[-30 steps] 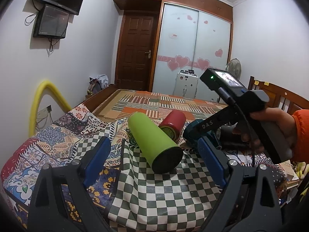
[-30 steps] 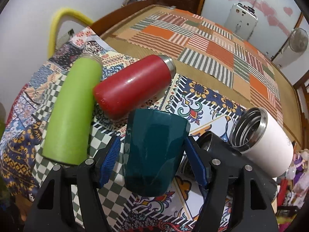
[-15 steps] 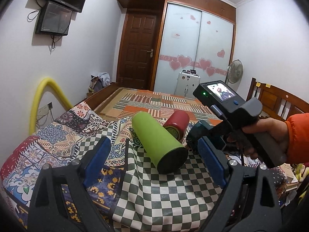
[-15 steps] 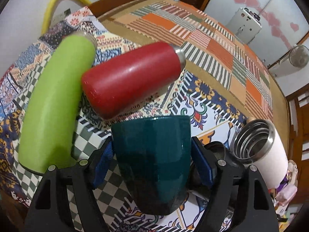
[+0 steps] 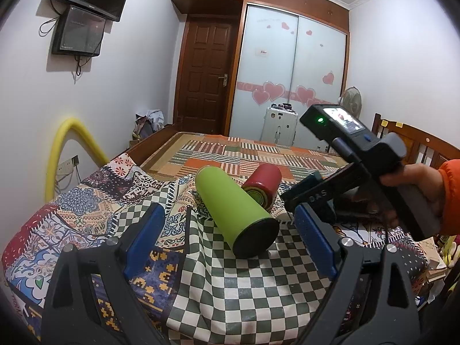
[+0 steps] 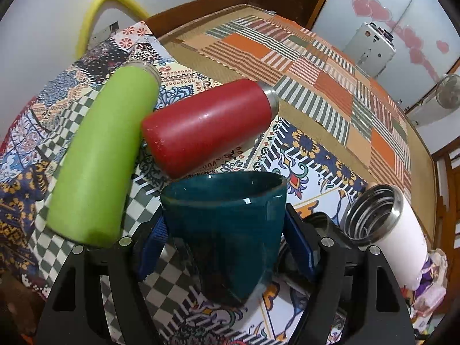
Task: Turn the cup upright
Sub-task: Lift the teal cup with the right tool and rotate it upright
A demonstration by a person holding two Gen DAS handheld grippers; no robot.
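Patterned patchwork bedspread (image 6: 302, 155) carries a lime-green cylindrical flask (image 6: 100, 155) lying at 10 o'clock of the dark teal glazed cup (image 6: 230, 230), red metal flask (image 6: 207, 126) at 12, white steel-rimmed flask (image 6: 394, 235) at 3. Right gripper (image 6: 224, 247) clamps the teal cup by its sides, rim up and tilted. Left gripper (image 5: 230, 241) hangs spread wide, holding nothing.

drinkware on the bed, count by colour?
Green flask: 1
Red flask: 1
Teal cup, held in the right gripper: 1
White flask: 1
Black vessel, mostly hidden behind the gripper: 1
Total: 5
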